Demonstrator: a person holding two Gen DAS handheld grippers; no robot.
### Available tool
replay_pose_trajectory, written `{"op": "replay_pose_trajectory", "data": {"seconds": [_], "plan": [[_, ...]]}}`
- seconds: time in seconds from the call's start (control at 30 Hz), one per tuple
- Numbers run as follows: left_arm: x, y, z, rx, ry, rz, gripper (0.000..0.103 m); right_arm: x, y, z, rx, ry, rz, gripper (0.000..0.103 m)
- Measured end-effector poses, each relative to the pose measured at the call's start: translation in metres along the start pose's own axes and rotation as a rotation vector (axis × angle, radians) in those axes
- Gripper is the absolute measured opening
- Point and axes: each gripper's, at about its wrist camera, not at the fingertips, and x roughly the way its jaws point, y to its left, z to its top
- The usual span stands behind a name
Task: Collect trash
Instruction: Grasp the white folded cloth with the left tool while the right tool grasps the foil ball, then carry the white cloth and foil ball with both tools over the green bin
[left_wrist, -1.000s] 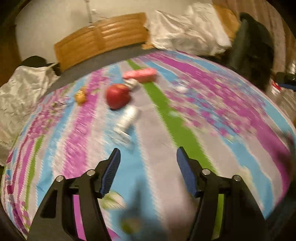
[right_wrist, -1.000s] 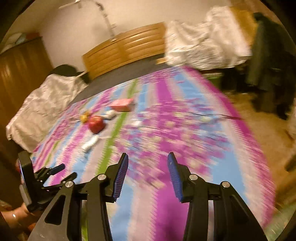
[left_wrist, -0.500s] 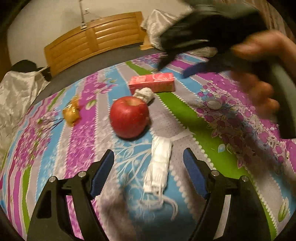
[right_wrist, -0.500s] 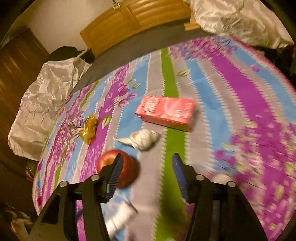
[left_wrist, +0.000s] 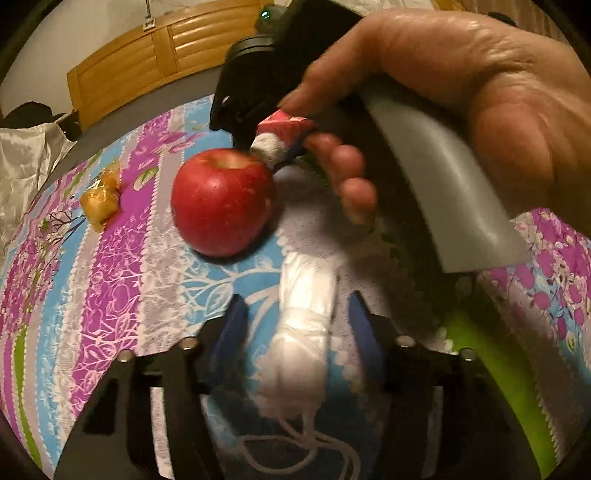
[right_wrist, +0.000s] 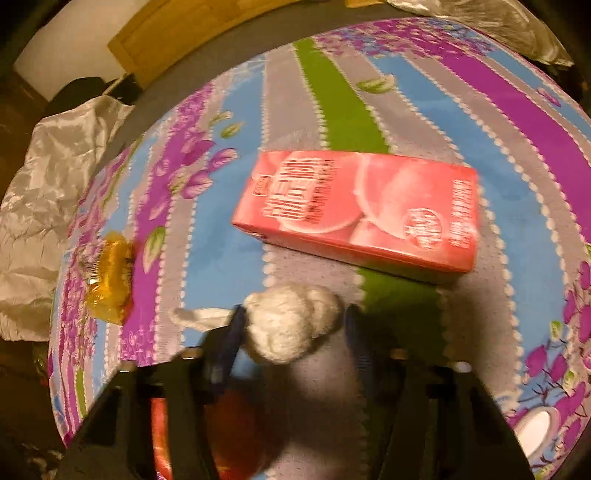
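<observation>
A long white plastic wrapper (left_wrist: 304, 295) with a loose string lies on the striped bedspread (left_wrist: 110, 280). My left gripper (left_wrist: 297, 328) straddles it, jaws closing, with small gaps still showing at both blue pads. A crumpled grey-white tissue ball (right_wrist: 291, 328) sits between the fingers of my right gripper (right_wrist: 291, 341). Its jaws are closing too: the left pad is at the ball's edge, the right pad just off it. In the left wrist view a hand (left_wrist: 461, 92) holds the right gripper (left_wrist: 271, 155) over that ball, just behind a red apple (left_wrist: 221, 199).
A pink drink carton (right_wrist: 362, 210) lies flat beyond the tissue ball. A yellow crumpled wrapper (right_wrist: 110, 280) is at the left, and a small white disc (right_wrist: 535, 428) at the lower right. Silvery bedding (right_wrist: 48, 206) and a wooden headboard (left_wrist: 147, 55) border the bed.
Both grippers have come down closer to the bed. The left one moved forward over the white wrapper and narrowed. The right one swung in to the tissue ball, and its hand now fills the left view's upper right.
</observation>
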Motion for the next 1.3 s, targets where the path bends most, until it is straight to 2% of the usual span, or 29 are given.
{"op": "replay_pose_trajectory", "data": {"seconds": [0.07,0.2,0.3,0.4,0.53,0.63,0.73,0.83,1.07,1.3], "plan": [[-0.002,-0.003,0.001,-0.010,0.001,-0.020,0.025,-0.002,0.002,-0.001,-0.011,-0.001,0.022,0.037],[-0.010,-0.003,-0.001,-0.037,-0.007,-0.007,0.024,-0.030,-0.004,-0.006,-0.001,-0.058,0.087,0.036],[-0.029,0.002,-0.005,-0.086,-0.033,-0.001,0.024,-0.074,-0.016,-0.021,-0.012,-0.138,0.133,0.036],[-0.055,0.006,-0.009,-0.152,-0.068,0.006,0.024,-0.129,-0.029,-0.059,-0.058,-0.216,0.150,0.036],[-0.086,0.007,-0.013,-0.223,-0.094,0.049,0.024,-0.199,-0.051,-0.139,-0.098,-0.276,0.157,0.036],[-0.113,-0.005,-0.019,-0.230,-0.109,0.111,0.024,-0.237,-0.069,-0.197,-0.100,-0.290,0.158,0.036],[-0.132,-0.014,-0.022,-0.243,-0.104,0.142,0.024,-0.268,-0.073,-0.252,-0.140,-0.311,0.133,0.036],[-0.147,-0.029,-0.027,-0.245,-0.093,0.160,0.024,-0.293,-0.076,-0.293,-0.154,-0.327,0.134,0.036],[-0.181,-0.079,-0.032,-0.175,-0.118,0.183,0.024,-0.350,-0.079,-0.351,-0.201,-0.399,0.091,0.036],[-0.209,-0.132,-0.011,-0.099,-0.179,0.143,0.024,-0.417,-0.112,-0.373,-0.161,-0.534,-0.003,0.036]]}}
